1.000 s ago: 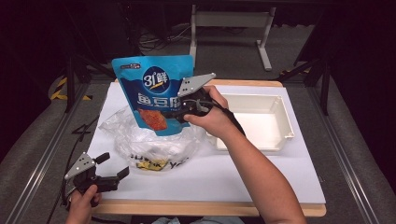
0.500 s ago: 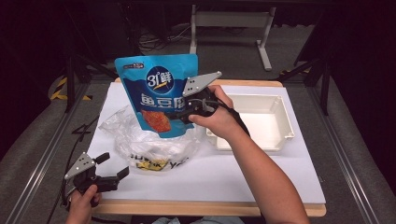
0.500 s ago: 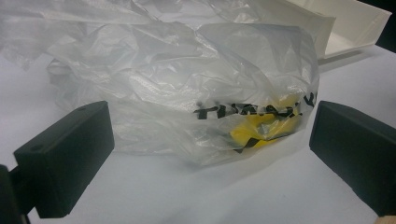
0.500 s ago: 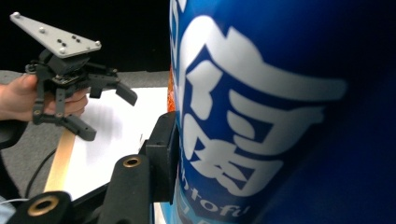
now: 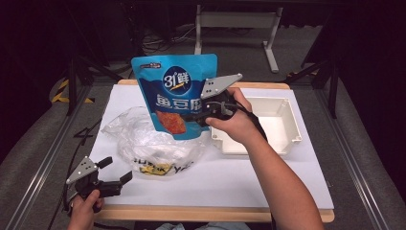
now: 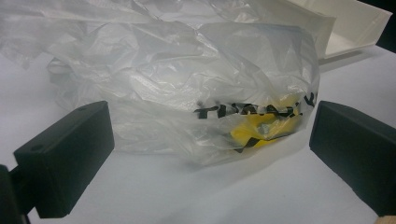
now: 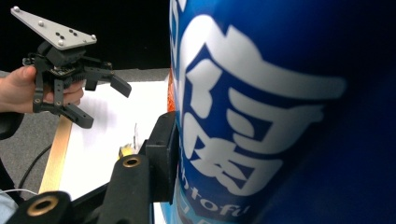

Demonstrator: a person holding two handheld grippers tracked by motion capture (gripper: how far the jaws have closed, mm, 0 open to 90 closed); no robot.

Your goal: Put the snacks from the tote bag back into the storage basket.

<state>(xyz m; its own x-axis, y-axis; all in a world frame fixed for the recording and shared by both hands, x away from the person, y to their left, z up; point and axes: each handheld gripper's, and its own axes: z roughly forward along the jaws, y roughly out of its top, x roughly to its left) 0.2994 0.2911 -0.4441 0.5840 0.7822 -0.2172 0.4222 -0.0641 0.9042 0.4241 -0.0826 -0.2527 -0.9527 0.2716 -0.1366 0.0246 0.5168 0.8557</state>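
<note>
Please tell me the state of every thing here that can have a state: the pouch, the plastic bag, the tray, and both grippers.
Blue pouch: upright, lifted above the table, clamped by the right gripper.
Plastic bag: crumpled, lying on the table, something yellow inside.
White tray: upright on the table, looks empty.
Right gripper: shut on the blue pouch.
Left gripper: open, holding nothing, low at the table's near edge.

Between the left gripper's [image 6: 205, 154] two wide-apart black jaws, a crumpled clear plastic bag [image 6: 187, 79] with black lettering and a yellow patch lies on the white table [image 6: 154, 196], a white tray [image 6: 359, 23] behind it.
</note>
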